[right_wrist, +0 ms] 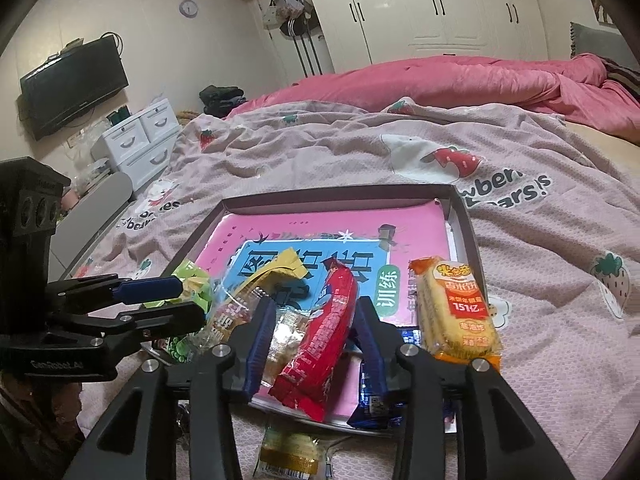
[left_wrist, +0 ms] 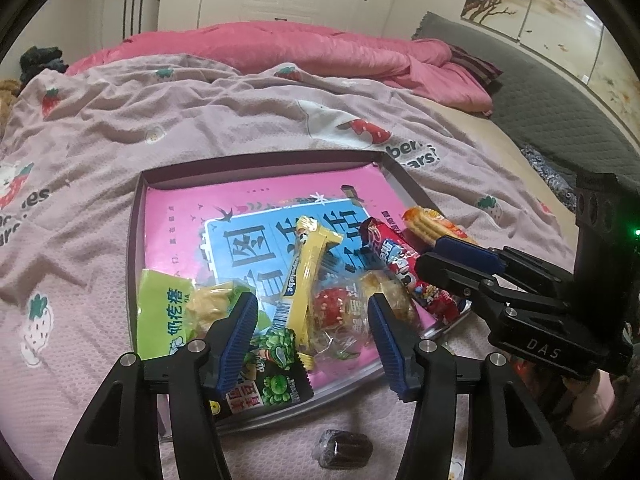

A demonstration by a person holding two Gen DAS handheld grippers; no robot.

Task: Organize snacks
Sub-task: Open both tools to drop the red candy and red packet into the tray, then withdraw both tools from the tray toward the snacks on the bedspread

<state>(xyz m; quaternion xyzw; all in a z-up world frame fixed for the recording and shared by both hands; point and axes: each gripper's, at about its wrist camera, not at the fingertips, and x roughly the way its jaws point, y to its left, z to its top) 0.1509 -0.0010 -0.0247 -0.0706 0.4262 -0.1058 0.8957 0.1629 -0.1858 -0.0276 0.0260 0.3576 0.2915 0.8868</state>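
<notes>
A shallow grey tray (left_wrist: 135, 240) lined with a pink book lies on the bed and holds the snacks. My left gripper (left_wrist: 311, 301) is open above its near edge, straddling a yellow bar (left_wrist: 304, 272) and a clear-wrapped strawberry sweet (left_wrist: 332, 308) without touching them. A green packet (left_wrist: 164, 312) and a dark pea packet (left_wrist: 268, 376) lie at the left. My right gripper (right_wrist: 315, 304) is open, and a red packet (right_wrist: 328, 332) rests on the tray between its pads. An orange rice-cracker pack (right_wrist: 456, 312) leans on the tray's right rim. A blue packet (right_wrist: 372, 404) lies under the right finger.
A dark wrapped sweet (left_wrist: 344, 448) and a yellow wrapped snack (right_wrist: 292, 452) lie on the pink strawberry blanket (left_wrist: 120, 128) in front of the tray. A rolled pink quilt (left_wrist: 280, 48) crosses the far side of the bed. White drawers (right_wrist: 140, 140) stand at the left.
</notes>
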